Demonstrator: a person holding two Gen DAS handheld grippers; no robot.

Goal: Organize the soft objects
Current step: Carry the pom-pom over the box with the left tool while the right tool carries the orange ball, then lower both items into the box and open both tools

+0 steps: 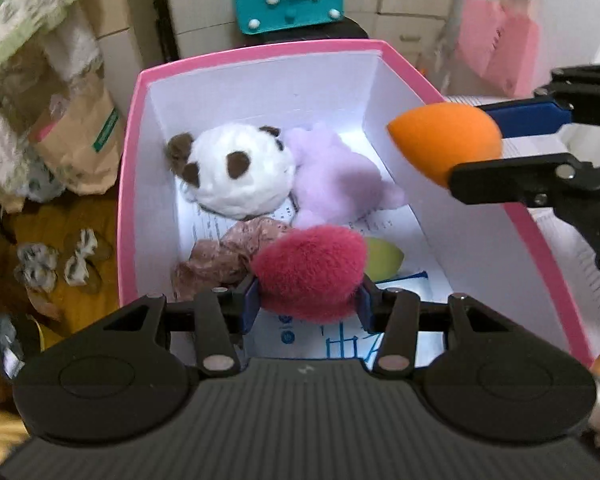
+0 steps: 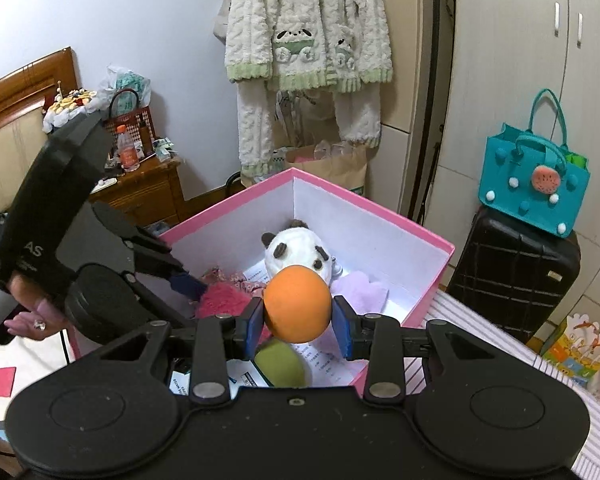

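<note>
Pink box [image 1: 129, 152] fills the frame centre; left gripper [image 1: 309, 305] holds the red pompom [image 1: 310, 272] inside it, right gripper [image 2: 298, 322] pinches the orange sponge [image 2: 298, 304] above the rim. Released early, the sponge may bounce outside.

Soft, even indoor light fills both views, bright on the white inner walls of the pink box [image 1: 256, 80]. Shadows stay faint. Fisheye bending curves the edges, and the left wrist view blurs at its left and top borders; the right wrist view's corners go dark.
</note>
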